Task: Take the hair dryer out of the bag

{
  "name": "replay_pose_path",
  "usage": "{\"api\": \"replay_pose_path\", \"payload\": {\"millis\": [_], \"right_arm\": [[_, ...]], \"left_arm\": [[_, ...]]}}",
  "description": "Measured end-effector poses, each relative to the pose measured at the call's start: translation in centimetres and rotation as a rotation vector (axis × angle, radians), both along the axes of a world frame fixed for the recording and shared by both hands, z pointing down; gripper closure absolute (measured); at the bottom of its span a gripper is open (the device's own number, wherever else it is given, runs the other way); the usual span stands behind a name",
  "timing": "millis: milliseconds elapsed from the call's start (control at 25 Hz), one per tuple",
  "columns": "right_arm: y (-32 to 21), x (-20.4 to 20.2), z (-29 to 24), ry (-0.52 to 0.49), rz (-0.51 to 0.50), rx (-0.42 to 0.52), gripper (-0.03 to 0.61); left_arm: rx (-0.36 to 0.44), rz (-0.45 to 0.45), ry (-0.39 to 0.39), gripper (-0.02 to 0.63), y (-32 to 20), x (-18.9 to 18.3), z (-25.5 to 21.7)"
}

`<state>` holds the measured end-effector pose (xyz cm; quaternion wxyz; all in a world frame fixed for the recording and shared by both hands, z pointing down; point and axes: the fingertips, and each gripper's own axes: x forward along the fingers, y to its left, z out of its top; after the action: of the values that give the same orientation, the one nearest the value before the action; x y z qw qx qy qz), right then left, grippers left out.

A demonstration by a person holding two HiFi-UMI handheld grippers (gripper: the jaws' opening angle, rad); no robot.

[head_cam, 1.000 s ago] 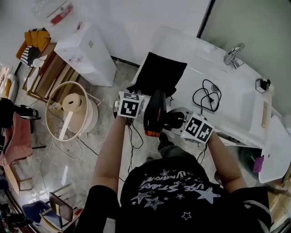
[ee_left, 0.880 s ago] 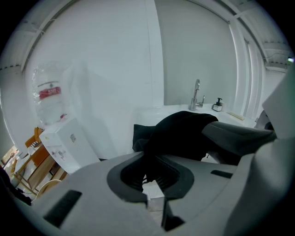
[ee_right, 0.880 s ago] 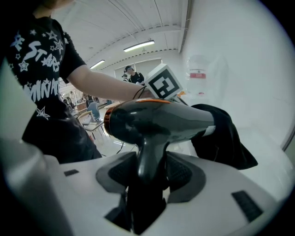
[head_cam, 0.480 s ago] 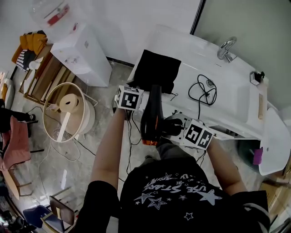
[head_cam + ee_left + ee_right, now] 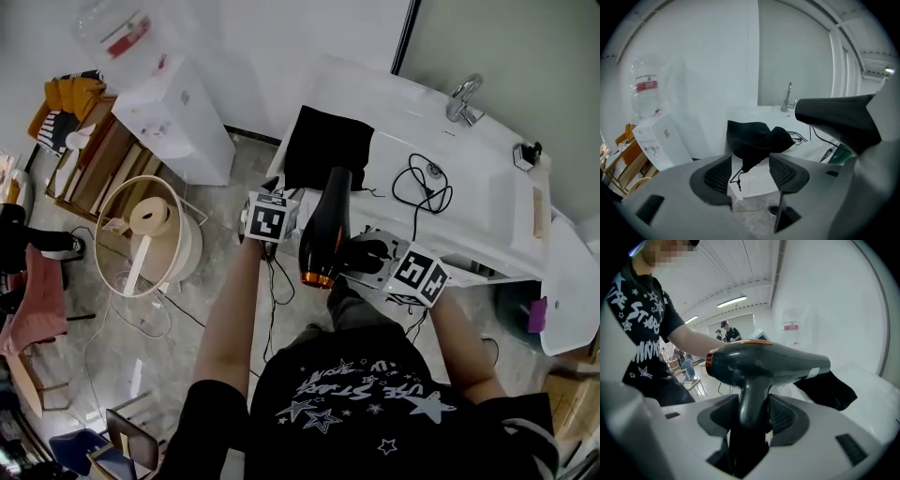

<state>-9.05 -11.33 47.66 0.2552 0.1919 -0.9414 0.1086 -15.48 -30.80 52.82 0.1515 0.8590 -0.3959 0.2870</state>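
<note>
Right gripper view: hair dryer handle is clamped by right gripper fingers, outside the bag lying at 12 o'clock on the desk. The left gripper fingers, just opened, are found empty.

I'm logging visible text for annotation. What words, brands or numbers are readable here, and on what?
"THE STAR...": print on the T-shirt, remainder unclear.
Red label on water bottle: too blurred to read.
Sticker on hair dryer: too small to read.
</note>
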Motion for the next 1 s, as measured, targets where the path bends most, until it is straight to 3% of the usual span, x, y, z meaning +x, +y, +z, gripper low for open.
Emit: {"api": "replay_pose_path", "payload": {"millis": [200,480,760,1000], "right_arm": [[-0.1,-0.1,-1.5,-0.07,0.114,0.019,0.38],[-0.2,1.5,-3.6,-0.164,0.299,0.034,0.38],[0.4,4.2,-4.7,-0.308,0.445,0.011,0.38],[1.5,6.3,-5.0,-0.353,0.468,-0.011,0.38]], "left_arm": [[0.037,-0.015,0.027,0.302,2.2,-1.8,-1.0],[0.214,-0.056,0.076,0.291,3.2,-4.2,-3.9],[0.281,-0.07,0.164,0.291,6.4,-3.8,-7.3],[0.281,-0.103,0.228,0.311,10.1,-2.4,-8.6]]}}
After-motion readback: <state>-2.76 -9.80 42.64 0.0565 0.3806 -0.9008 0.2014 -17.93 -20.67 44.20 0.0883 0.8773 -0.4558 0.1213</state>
